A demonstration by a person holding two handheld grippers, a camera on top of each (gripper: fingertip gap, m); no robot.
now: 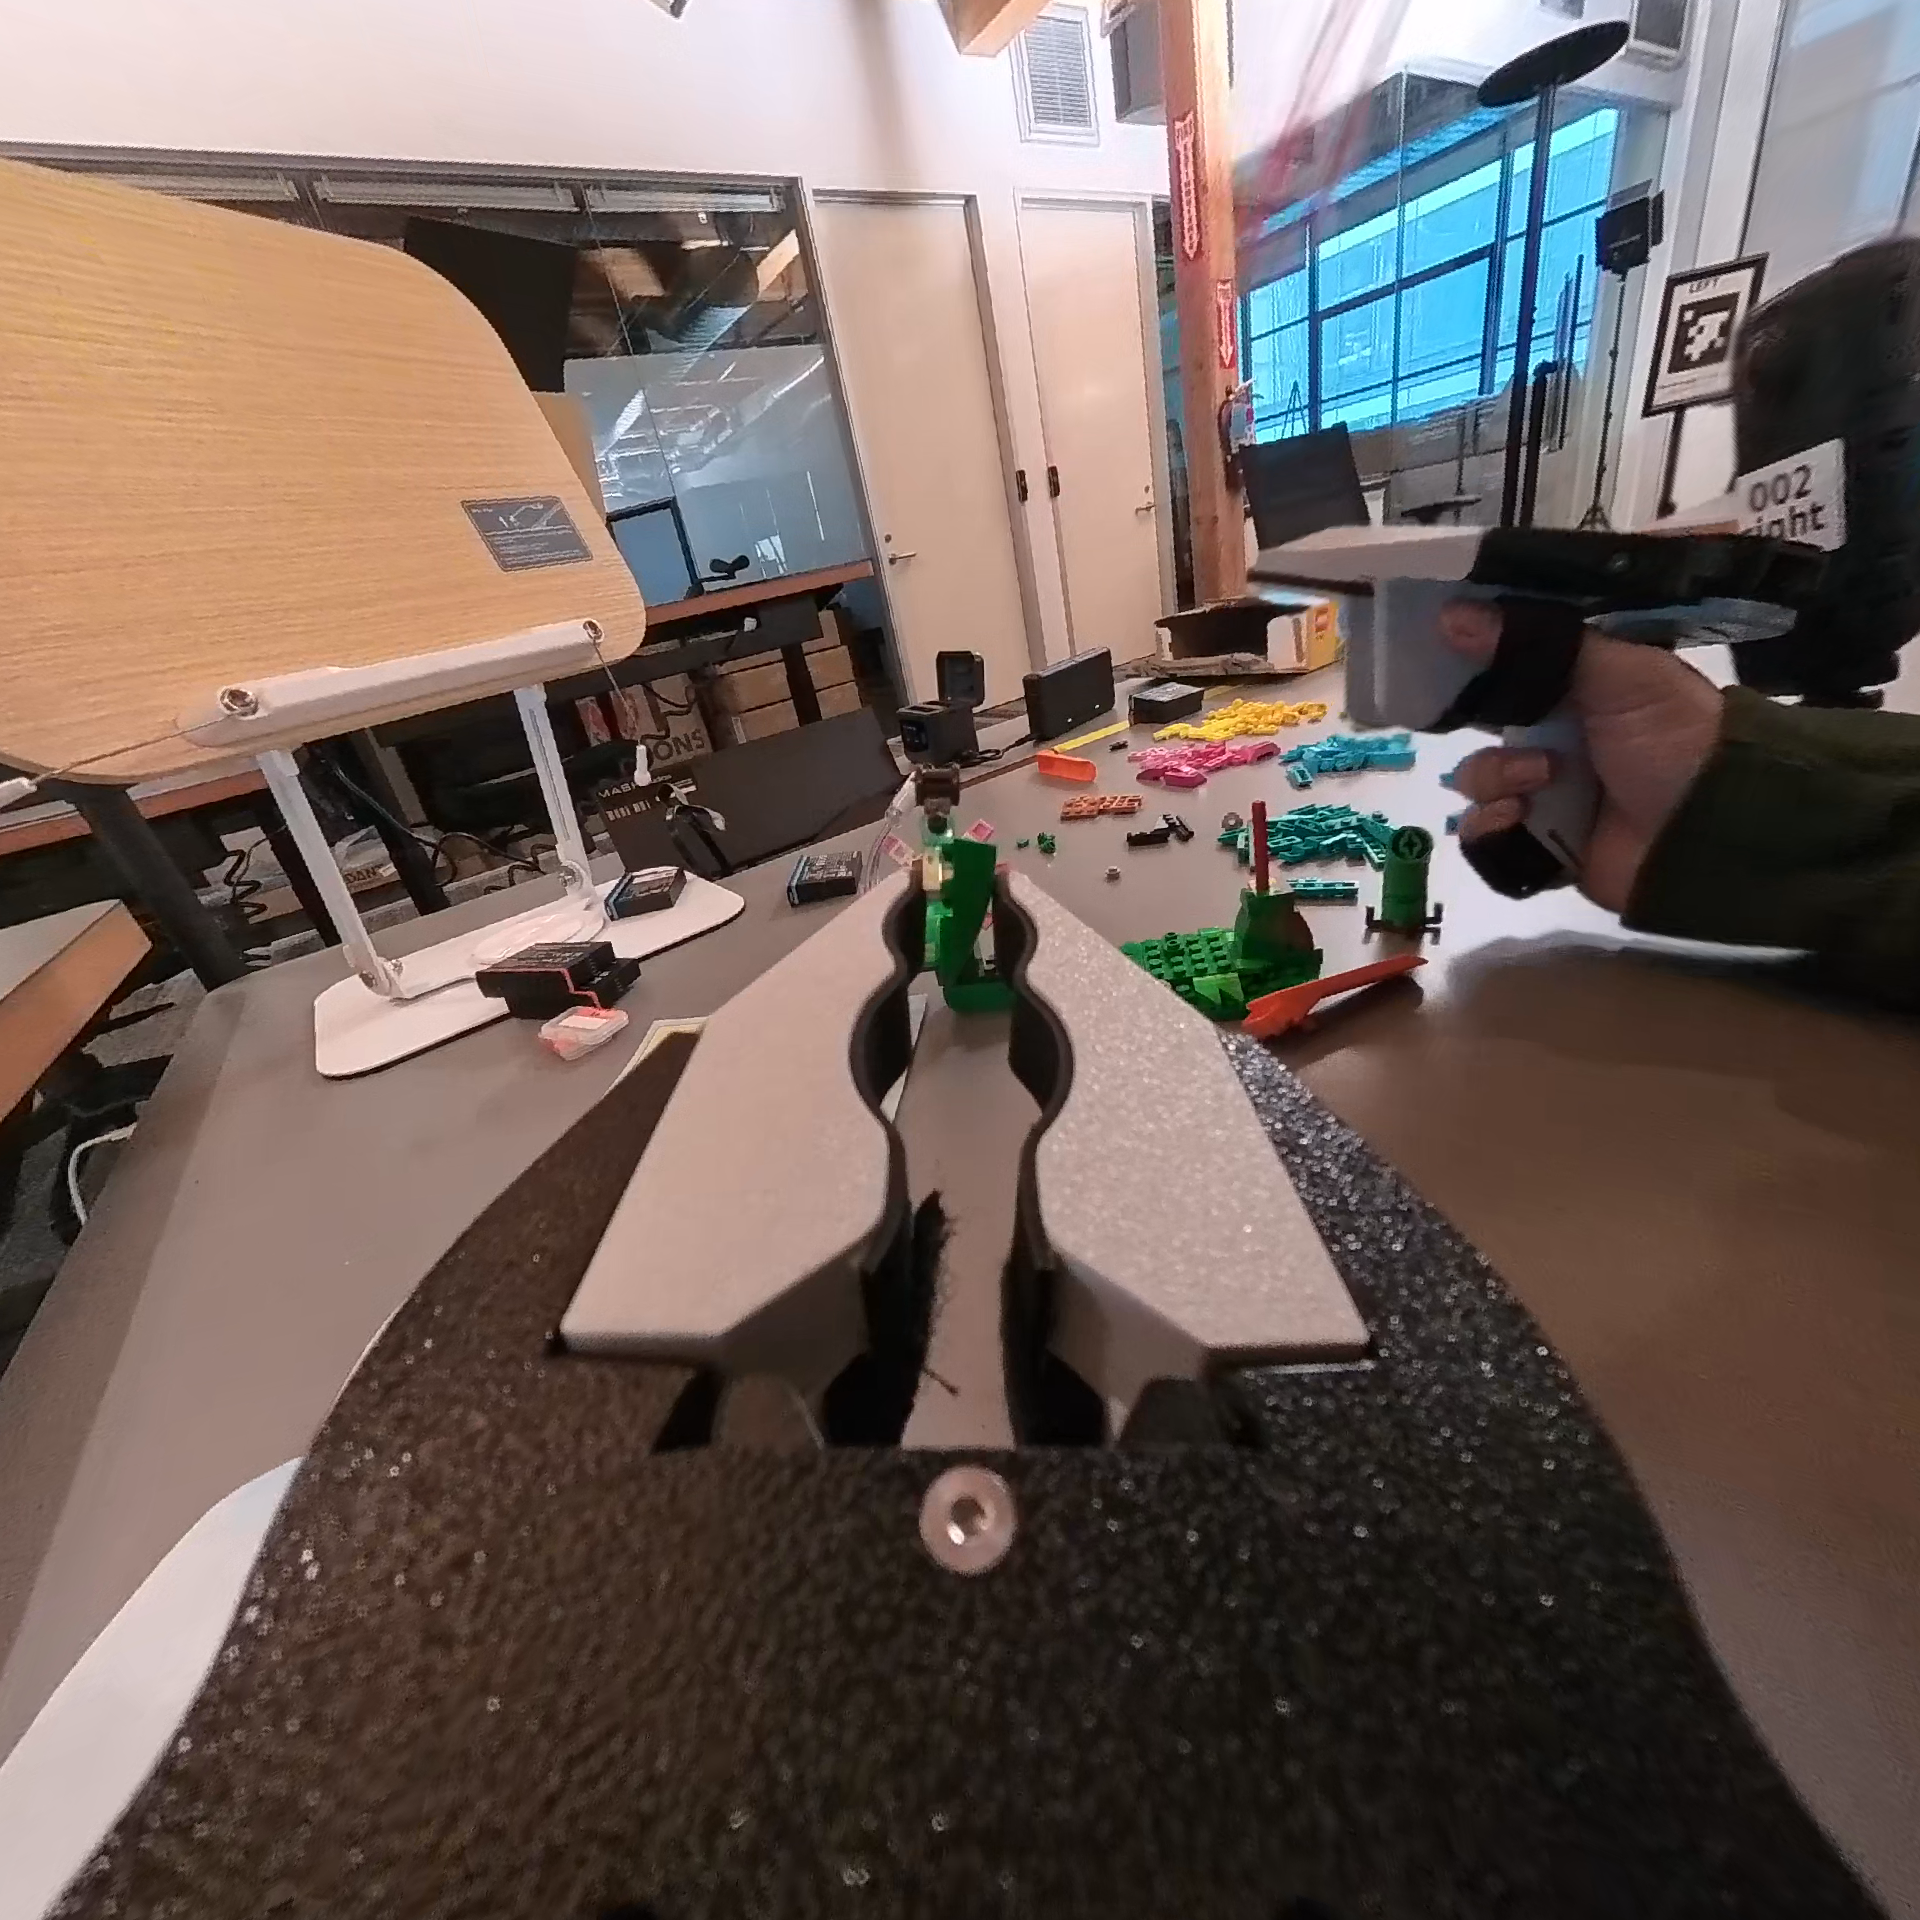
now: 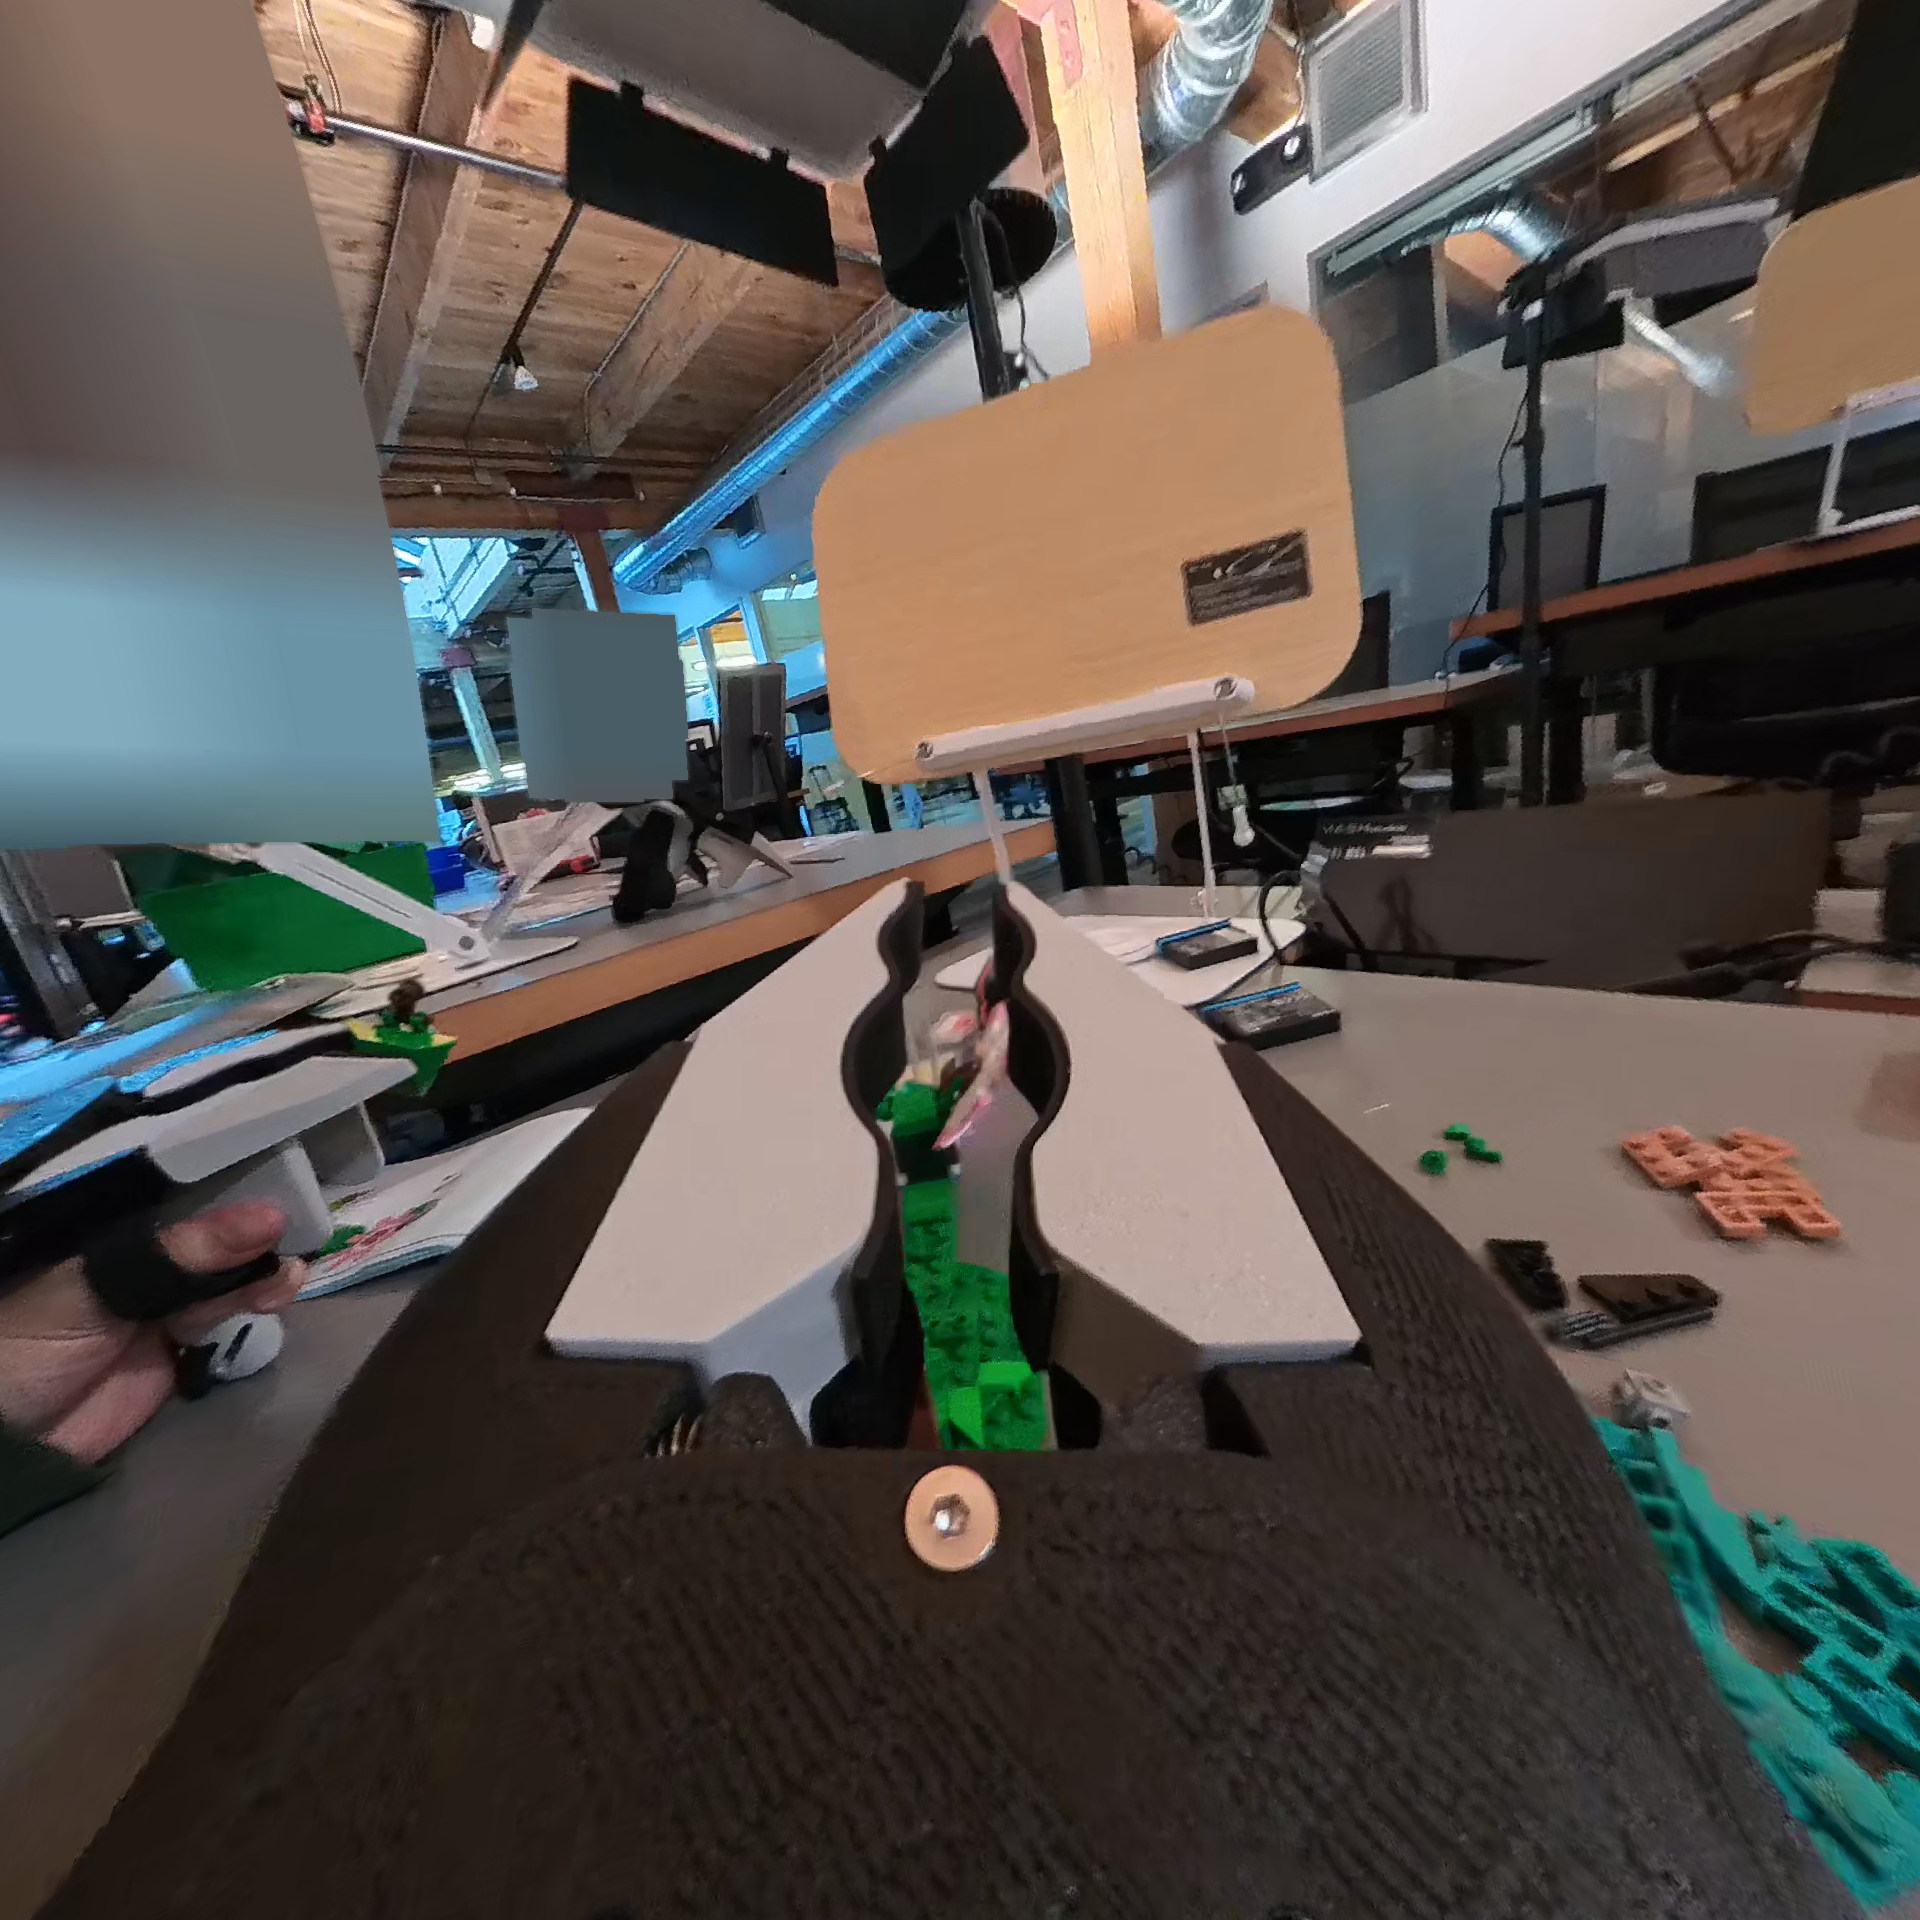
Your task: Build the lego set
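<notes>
The left claw (image 1: 961, 904) pinches a small green lego assembly (image 1: 961, 935), upright above the table (image 1: 1558, 1195). The right claw (image 2: 961, 914), nearly shut, seems to nip a pink piece (image 2: 977, 1049); the green base build (image 1: 1221, 951) lies right of the left claw.

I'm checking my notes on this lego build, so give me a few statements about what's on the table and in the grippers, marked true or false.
1. The left gripper holds a green lego piece. True.
2. The teal brick pile sits in a bowl. False: it lies loose on the table.
3. The orange brick separator lies beside the green baseplate build. True.
4. The wooden book stand lies flat. False: it stands raised on white legs.
</notes>
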